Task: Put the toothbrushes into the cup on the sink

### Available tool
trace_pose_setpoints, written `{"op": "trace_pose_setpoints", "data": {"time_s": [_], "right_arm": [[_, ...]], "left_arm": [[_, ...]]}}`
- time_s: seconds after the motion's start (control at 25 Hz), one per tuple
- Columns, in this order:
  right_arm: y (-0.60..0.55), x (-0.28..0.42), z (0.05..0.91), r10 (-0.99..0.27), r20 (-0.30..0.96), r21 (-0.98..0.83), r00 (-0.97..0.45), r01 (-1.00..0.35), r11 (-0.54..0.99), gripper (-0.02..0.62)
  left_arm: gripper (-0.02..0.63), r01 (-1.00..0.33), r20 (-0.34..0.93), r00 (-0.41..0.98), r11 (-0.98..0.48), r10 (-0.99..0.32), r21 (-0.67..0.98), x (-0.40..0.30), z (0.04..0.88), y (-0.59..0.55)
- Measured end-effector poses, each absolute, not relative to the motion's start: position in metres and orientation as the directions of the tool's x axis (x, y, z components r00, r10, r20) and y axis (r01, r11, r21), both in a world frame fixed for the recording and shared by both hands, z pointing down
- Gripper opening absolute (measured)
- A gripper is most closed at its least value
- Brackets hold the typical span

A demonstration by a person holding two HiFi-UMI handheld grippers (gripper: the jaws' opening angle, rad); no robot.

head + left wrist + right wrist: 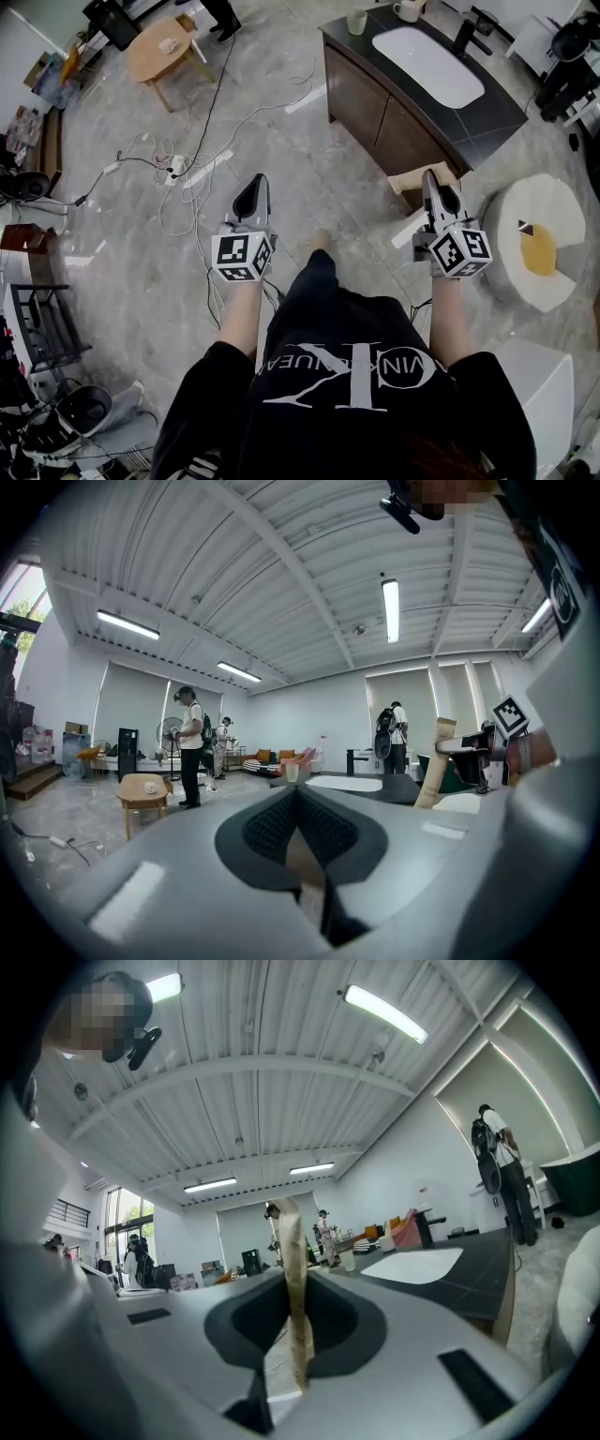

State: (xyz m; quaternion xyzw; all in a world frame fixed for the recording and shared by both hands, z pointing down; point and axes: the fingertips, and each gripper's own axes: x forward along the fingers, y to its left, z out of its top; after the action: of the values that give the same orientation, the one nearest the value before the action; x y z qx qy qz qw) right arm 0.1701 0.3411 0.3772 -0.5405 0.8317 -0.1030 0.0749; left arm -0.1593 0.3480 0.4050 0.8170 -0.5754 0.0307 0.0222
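Facing the sink (427, 52), the right gripper's (432, 178) fingers pinch a wrapped toothbrush (405, 180), the left gripper's (251, 192) are pressed together, empty; the cup (356, 21) on the worktop (497, 112) is well apart, nothing delivered yet

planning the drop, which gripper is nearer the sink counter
Right. The right gripper, clamping a wrapped toothbrush, is by the near corner of the sink counter; the left gripper is farther left.
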Motion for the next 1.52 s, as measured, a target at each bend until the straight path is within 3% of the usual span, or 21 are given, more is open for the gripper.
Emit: {"op": "trace_pose_setpoints", "data": {"time_s": [0.32,1.52], "right_arm": [[0.284,0.159,0.378,-0.913,0.004,-0.250,-0.408,-0.884,0.394,0.052],[0.115,0.142,0.396,-0.958,0.081,-0.279,-0.276,-0.929,0.244,0.052]], "left_arm": [[0.011,-0.946,0.081,0.325,-0.325,-0.942,0.017,-0.172,0.405,0.291],[0.012,-0.872,0.125,0.489,-0.487,-0.863,0.050,-0.170,0.417,0.068]]}}
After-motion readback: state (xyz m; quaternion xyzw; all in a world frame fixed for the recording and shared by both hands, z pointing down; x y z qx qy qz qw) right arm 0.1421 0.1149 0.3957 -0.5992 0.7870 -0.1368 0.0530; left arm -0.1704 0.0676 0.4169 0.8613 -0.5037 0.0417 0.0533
